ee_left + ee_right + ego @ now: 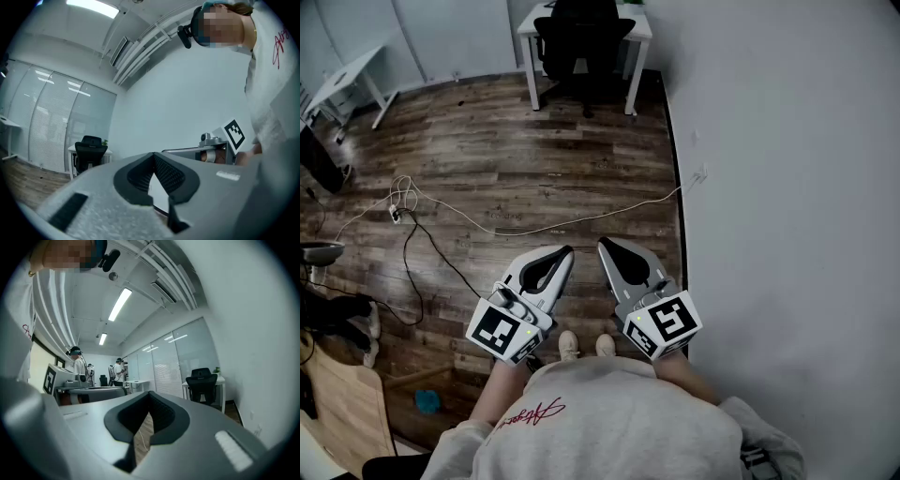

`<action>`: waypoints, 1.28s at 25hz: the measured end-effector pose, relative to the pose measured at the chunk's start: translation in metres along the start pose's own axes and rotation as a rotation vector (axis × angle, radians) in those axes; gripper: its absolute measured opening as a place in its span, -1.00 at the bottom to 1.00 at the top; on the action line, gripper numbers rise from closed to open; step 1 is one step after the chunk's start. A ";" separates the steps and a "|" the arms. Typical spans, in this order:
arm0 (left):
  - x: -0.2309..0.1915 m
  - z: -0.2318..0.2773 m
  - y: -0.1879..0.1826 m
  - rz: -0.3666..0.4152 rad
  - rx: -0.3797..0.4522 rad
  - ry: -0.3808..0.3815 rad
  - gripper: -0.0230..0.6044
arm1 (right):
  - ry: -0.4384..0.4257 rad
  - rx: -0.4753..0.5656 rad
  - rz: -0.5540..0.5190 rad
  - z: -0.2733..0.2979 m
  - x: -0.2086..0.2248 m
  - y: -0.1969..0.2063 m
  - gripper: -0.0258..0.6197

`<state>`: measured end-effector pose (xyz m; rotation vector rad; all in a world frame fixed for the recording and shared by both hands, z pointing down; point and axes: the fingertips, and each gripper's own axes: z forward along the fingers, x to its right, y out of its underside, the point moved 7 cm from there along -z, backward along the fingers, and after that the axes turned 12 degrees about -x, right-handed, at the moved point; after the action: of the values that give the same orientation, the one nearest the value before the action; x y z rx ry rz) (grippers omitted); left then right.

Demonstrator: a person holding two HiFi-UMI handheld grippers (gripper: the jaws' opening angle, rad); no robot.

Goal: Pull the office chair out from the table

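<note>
While the left hand-held gripper (569, 250) and right hand-held gripper (602, 243) are closed empty, the distant office chair (581, 42) should roll lightly if gripped at its backrest.

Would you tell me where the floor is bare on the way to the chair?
Bare: the floor between the white cable and the chair, up to the wall on the right. Crowded: the left, where the power strip and black cable tangle; the white cable crosses the whole path.
</note>
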<state>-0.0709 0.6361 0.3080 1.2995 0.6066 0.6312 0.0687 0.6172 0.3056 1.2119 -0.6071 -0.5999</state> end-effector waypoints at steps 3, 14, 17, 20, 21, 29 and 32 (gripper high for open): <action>-0.006 -0.006 0.000 -0.001 -0.001 -0.001 -0.96 | 0.009 -0.010 -0.032 0.006 -0.007 -0.002 -0.92; -0.020 -0.012 0.006 0.001 0.003 0.013 -0.96 | 0.024 -0.014 -0.053 0.020 -0.013 0.003 -0.92; -0.028 -0.017 0.007 0.003 0.002 0.022 -0.96 | 0.032 -0.014 -0.063 0.029 -0.019 0.000 -0.92; -0.036 -0.016 0.006 0.003 0.000 0.027 -0.96 | 0.032 -0.020 -0.075 0.037 -0.020 -0.003 -0.92; -0.038 -0.015 0.007 0.005 -0.001 0.028 -0.96 | 0.028 -0.027 -0.084 0.040 -0.019 -0.002 -0.92; -0.062 -0.028 0.007 0.019 0.003 0.044 -0.96 | 0.069 -0.018 -0.082 0.062 -0.028 -0.007 -0.92; -0.071 -0.029 0.014 0.008 -0.002 0.039 -0.96 | 0.061 -0.021 -0.072 0.072 -0.032 -0.005 -0.92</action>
<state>-0.1416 0.6067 0.3207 1.2907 0.6333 0.6651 -0.0054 0.5914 0.3144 1.2324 -0.5059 -0.6262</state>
